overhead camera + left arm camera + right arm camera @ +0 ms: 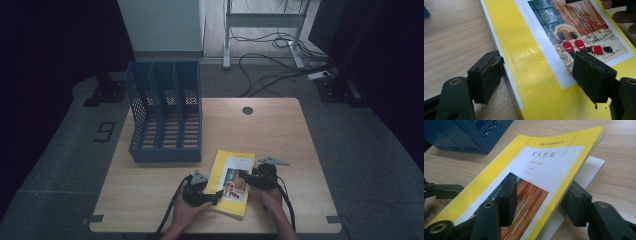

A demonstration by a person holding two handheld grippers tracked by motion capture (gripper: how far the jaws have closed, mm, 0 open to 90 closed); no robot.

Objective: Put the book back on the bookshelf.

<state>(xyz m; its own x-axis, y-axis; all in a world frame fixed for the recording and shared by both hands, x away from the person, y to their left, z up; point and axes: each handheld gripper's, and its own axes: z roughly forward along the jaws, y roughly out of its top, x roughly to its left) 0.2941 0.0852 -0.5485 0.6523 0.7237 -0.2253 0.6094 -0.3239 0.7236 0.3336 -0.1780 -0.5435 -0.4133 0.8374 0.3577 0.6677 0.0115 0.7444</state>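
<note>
A yellow paperback [235,161] with a picture on its cover lies on the wooden table [280,130], near the front edge. My left gripper [216,196] comes in from the book's left and straddles the spine edge [506,72]. One jaw sits on the table against the spine, and the other rests over the cover [529,57]. It is open [540,58]. My right gripper [245,176] is open too [541,187]. One of its jaws lies on top of the front cover [544,165] and the other sits under the cover's raised free edge, above the white pages [591,170].
A blue three-slot file rack [165,150] stands on the table behind and left of the book, its open side facing forward [461,135]. A round cable hole [247,110] sits near the table's far edge. Cables lie on the floor beyond.
</note>
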